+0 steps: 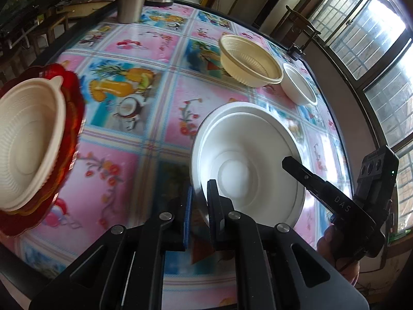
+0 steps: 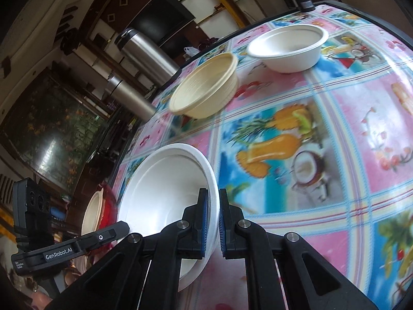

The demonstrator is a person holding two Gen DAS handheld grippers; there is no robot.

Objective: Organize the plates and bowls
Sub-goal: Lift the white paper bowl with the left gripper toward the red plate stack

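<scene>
Left tongs [image 1: 198, 206] and right tongs [image 2: 213, 222] both clamped on rim of white foam bowl stack [image 1: 247, 155]; centre frame, above tabletop [image 1: 155, 51]. Risk: thin rim slips or buckles if hands pull unevenly.

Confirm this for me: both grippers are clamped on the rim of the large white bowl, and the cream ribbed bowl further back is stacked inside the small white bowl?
Not quite. In the right wrist view the cream ribbed bowl stands beside the small white bowl, not inside it. The left gripper and right gripper do clamp the large white bowl.
</scene>
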